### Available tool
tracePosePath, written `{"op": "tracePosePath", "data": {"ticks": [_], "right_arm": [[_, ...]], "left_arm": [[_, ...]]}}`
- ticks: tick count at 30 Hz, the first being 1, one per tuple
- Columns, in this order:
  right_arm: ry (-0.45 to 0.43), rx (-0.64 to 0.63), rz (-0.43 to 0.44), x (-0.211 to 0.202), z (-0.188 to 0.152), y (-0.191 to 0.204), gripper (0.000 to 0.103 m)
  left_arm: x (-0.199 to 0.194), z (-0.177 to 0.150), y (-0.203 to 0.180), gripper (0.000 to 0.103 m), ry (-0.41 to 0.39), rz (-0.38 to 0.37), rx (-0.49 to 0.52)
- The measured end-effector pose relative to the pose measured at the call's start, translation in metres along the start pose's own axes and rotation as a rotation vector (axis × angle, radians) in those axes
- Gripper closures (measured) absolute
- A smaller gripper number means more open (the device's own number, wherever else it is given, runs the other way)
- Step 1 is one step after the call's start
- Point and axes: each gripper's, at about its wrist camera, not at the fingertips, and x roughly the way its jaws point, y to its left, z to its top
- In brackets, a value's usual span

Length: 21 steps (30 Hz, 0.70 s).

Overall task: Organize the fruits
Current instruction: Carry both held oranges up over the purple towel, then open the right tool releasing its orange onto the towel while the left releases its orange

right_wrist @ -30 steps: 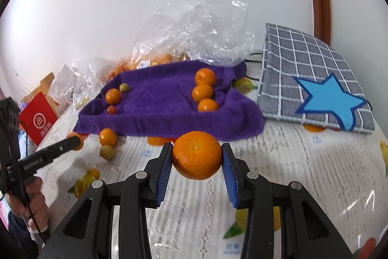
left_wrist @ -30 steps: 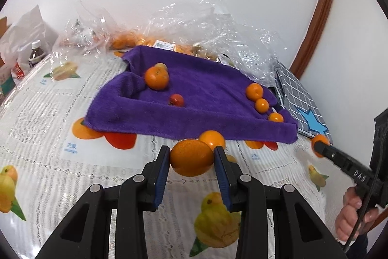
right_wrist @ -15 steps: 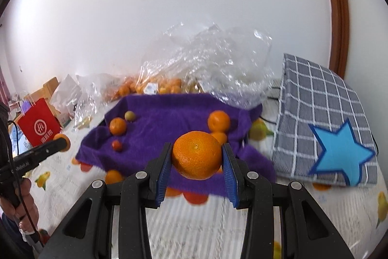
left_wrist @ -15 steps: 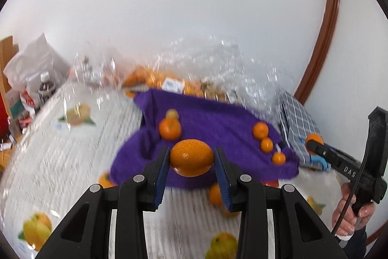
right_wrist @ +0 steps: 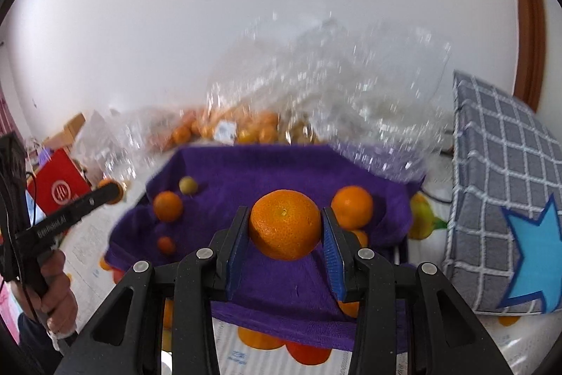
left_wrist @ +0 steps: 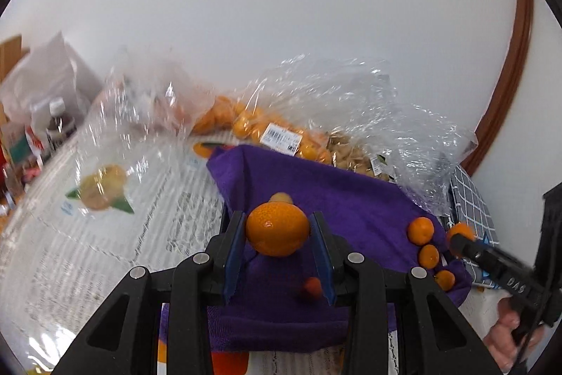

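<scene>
My left gripper [left_wrist: 277, 243] is shut on an orange [left_wrist: 277, 229] and holds it above the near left part of the purple towel [left_wrist: 351, 199]. My right gripper [right_wrist: 285, 236] is shut on a second orange [right_wrist: 285, 224] above the towel's [right_wrist: 246, 171] middle. On the towel lie three small oranges in a row at the right [left_wrist: 420, 230], a tiny red fruit [left_wrist: 312, 287], an orange [right_wrist: 168, 206] and a small greenish fruit [right_wrist: 188, 185] at the left. The right gripper also shows at the right of the left wrist view [left_wrist: 460, 236].
Clear plastic bags [left_wrist: 351, 115] with more oranges lie behind the towel. A grey checked cushion with a blue star [right_wrist: 505, 234] stands at the right. A red bag [right_wrist: 58, 188] and a bottle [left_wrist: 58, 125] stand at the left. The table has a fruit-print cover [left_wrist: 105, 199].
Both grippers have risen from the tablecloth and moved forward over the purple towel, each still holding its orange.
</scene>
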Motion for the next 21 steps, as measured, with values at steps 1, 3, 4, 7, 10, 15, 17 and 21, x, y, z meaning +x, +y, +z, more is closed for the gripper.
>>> {"op": "tracePosePath", "data": {"ticks": [1, 3, 4, 7, 10, 15, 17, 21], "right_arm": [[0.011, 0.009, 0.008, 0.005, -0.003, -0.002, 0.063], [0.041, 0.033, 0.011, 0.017, -0.005, -0.005, 0.063], [0.051, 0.038, 0.011, 0.021, -0.006, -0.006, 0.063], [0.074, 0.023, -0.013, 0.03, -0.01, -0.004, 0.063], [0.089, -0.001, -0.037, 0.038, -0.014, 0.001, 0.063], [0.125, -0.052, -0.053, 0.053, -0.024, 0.012, 0.063], [0.142, -0.069, -0.064, 0.058, -0.028, 0.015, 0.063], [0.157, -0.098, -0.084, 0.063, -0.032, 0.021, 0.063]], "left_arm": [[0.003, -0.002, 0.002, 0.068, 0.006, 0.005, 0.002], [0.01, -0.007, 0.004, 0.068, 0.02, 0.031, 0.023], [0.012, -0.007, 0.005, 0.068, 0.027, 0.027, 0.017], [0.017, -0.008, 0.008, 0.068, 0.071, -0.023, -0.028], [0.014, -0.01, 0.002, 0.068, 0.057, -0.031, -0.003], [0.02, -0.015, -0.004, 0.068, 0.087, -0.009, 0.025], [0.021, -0.017, -0.007, 0.068, 0.087, -0.003, 0.045], [0.025, -0.019, -0.009, 0.068, 0.11, -0.003, 0.046]]}}
